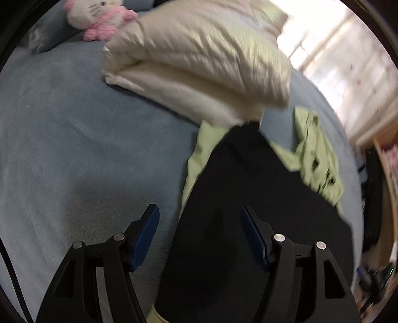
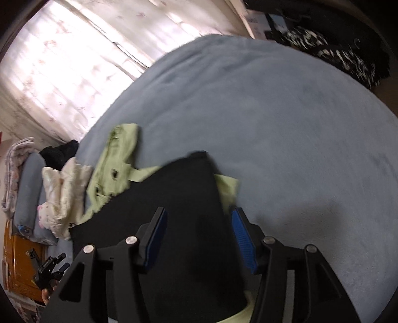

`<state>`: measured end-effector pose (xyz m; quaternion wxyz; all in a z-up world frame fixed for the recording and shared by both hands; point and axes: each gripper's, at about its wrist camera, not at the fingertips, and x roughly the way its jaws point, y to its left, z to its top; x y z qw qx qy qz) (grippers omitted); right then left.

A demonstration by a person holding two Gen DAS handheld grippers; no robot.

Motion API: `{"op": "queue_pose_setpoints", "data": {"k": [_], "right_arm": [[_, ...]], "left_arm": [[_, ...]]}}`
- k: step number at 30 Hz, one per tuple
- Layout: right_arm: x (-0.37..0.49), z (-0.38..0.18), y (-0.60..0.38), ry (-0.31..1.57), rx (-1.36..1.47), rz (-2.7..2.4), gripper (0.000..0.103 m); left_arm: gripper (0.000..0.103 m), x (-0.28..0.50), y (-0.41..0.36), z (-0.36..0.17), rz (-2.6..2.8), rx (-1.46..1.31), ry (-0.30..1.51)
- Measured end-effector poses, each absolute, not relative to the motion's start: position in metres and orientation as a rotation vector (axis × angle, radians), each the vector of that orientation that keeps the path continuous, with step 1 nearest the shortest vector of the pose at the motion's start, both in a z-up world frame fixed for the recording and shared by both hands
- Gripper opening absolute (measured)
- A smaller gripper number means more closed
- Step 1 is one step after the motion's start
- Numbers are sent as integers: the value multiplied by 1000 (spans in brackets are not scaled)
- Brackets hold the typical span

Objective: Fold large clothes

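A light green garment (image 1: 316, 159) lies spread on the blue bed (image 1: 74, 139), and a flat black board (image 1: 248, 198) lies on top of it. In the right wrist view the same green garment (image 2: 114, 169) shows at the board's (image 2: 179, 211) far and right edges. My left gripper (image 1: 200, 218) is open and empty above the board's left edge. My right gripper (image 2: 199, 221) is open and empty above the board's right part.
A folded cream quilted jacket (image 1: 199, 67) lies beyond the board, with a pink and white plush toy (image 1: 99, 17) behind it. A curtained window (image 2: 74, 62) is past the bed. Dark patterned clothes (image 2: 335, 49) lie at the bed's far right edge. The bed (image 2: 286, 124) stretches right.
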<state>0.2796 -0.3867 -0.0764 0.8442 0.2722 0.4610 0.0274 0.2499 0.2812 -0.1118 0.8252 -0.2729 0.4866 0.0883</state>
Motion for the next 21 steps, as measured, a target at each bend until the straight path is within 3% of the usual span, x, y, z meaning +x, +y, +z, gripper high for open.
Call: {"op": "queue_pose_setpoints", "data": {"k": [5, 8, 11, 12, 13, 15, 21], "right_arm": [[292, -99, -389, 1002, 600, 59, 55], [303, -100, -378, 982, 578, 92, 55], [316, -103, -365, 985, 553, 107, 54], [320, -102, -360, 988, 528, 107, 49], [324, -103, -354, 996, 491, 107, 33], [327, -98, -341, 980, 427, 113, 18], [303, -73, -270, 829, 30, 195, 21]], "left_arm": [[65, 265, 266, -118, 173, -455, 1039], [56, 275, 252, -113, 168, -390, 1038], [27, 288, 236, -120, 193, -298, 1082], [14, 291, 232, -122, 208, -272, 1096], [12, 293, 227, -126, 222, -243, 1105], [10, 295, 222, -127, 249, -220, 1092], [10, 296, 212, -134, 296, -206, 1073]]}}
